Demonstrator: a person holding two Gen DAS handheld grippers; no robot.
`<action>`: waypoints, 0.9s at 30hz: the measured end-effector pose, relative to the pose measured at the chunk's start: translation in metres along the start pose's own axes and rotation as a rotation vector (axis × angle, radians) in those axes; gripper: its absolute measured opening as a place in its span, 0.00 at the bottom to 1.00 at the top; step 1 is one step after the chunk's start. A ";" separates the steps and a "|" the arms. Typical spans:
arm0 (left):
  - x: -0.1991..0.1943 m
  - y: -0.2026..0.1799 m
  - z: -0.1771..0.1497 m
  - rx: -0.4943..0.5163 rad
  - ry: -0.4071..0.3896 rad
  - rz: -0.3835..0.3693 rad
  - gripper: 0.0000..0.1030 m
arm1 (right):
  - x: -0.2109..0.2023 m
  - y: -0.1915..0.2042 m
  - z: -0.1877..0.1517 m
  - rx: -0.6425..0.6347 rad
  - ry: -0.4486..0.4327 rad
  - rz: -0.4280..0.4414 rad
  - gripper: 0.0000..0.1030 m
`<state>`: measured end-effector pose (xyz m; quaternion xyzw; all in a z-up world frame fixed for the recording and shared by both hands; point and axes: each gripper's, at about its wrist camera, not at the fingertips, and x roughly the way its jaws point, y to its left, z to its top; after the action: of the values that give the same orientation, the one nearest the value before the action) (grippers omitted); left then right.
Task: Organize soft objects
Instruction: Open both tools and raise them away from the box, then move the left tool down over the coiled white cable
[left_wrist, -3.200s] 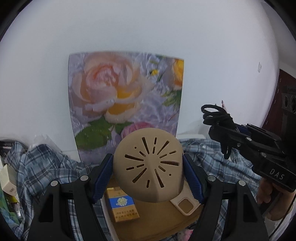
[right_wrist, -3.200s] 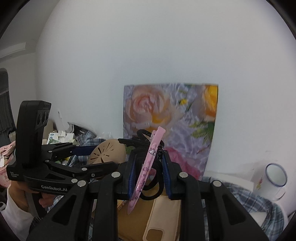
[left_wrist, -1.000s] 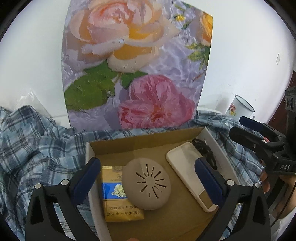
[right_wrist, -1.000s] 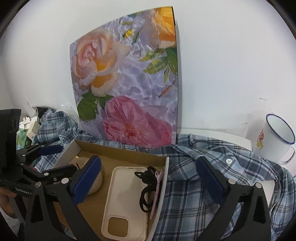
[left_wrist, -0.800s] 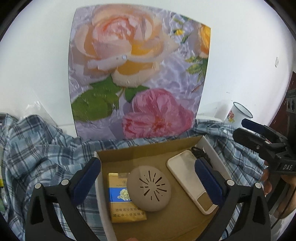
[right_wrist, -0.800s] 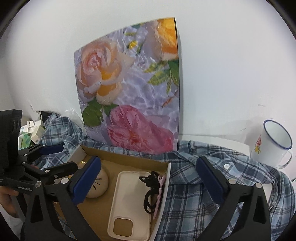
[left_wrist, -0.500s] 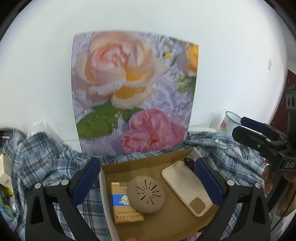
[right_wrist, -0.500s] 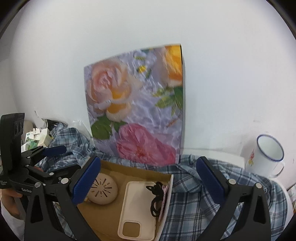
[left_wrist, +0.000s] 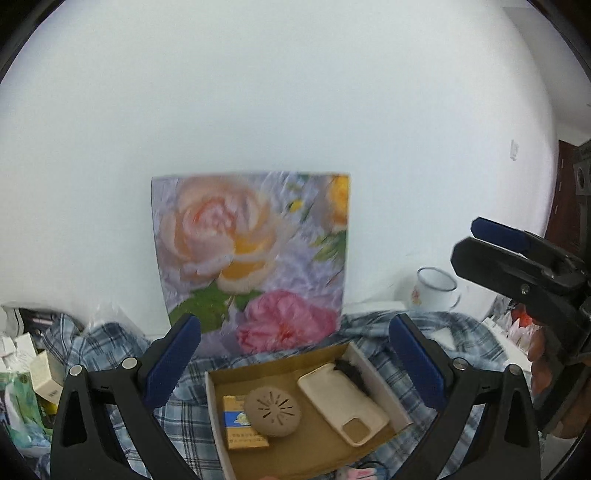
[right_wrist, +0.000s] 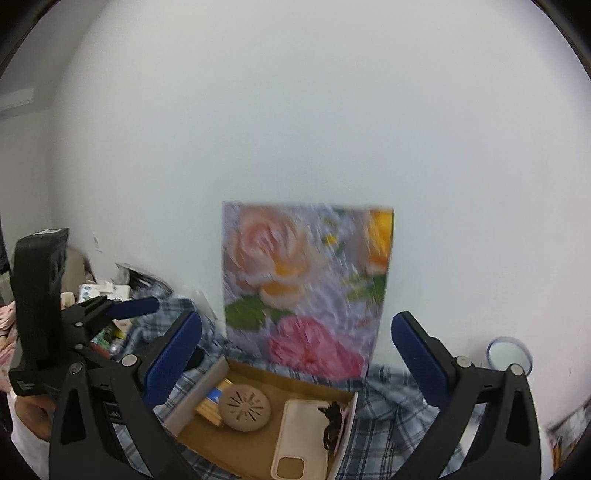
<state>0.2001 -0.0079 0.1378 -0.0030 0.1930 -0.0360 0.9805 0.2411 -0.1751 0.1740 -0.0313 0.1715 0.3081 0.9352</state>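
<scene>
A shallow cardboard box (left_wrist: 280, 363) (right_wrist: 258, 369) lies on a blue plaid shirt. In it are a tan round vented pad (left_wrist: 272, 411) (right_wrist: 245, 407), a yellow and blue packet (left_wrist: 240, 428), a cream phone case (left_wrist: 343, 404) (right_wrist: 301, 439) and black hair ties (left_wrist: 351, 371) (right_wrist: 332, 421) at the right wall. My left gripper (left_wrist: 295, 354) is open and empty, held above and back from the box. My right gripper (right_wrist: 295, 350) is open and empty too, and shows at the right of the left wrist view (left_wrist: 517, 258).
A rose-print board (left_wrist: 255, 258) (right_wrist: 306, 288) leans on the white wall behind the box. A white enamel mug (left_wrist: 434, 293) (right_wrist: 509, 356) stands at the right. Small boxes and packets (left_wrist: 33, 384) are piled at the left. The plaid shirt (left_wrist: 110, 347) covers the surface.
Both grippers have drawn back and up from the box, which now looks smaller and lower. Both were shut on items 3.2 s ago; the pad and hair ties now lie in the box.
</scene>
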 end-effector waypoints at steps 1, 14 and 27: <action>-0.009 -0.006 0.004 0.016 -0.011 0.004 1.00 | -0.007 0.002 0.006 -0.005 -0.008 0.001 1.00; -0.079 -0.048 0.003 0.088 -0.069 0.013 1.00 | -0.097 0.011 0.012 -0.013 -0.112 0.006 1.00; -0.111 -0.058 -0.047 0.082 -0.054 -0.001 1.00 | -0.138 0.021 -0.027 -0.034 -0.105 0.030 1.00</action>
<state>0.0756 -0.0570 0.1374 0.0360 0.1646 -0.0443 0.9847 0.1170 -0.2400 0.1965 -0.0285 0.1174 0.3260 0.9376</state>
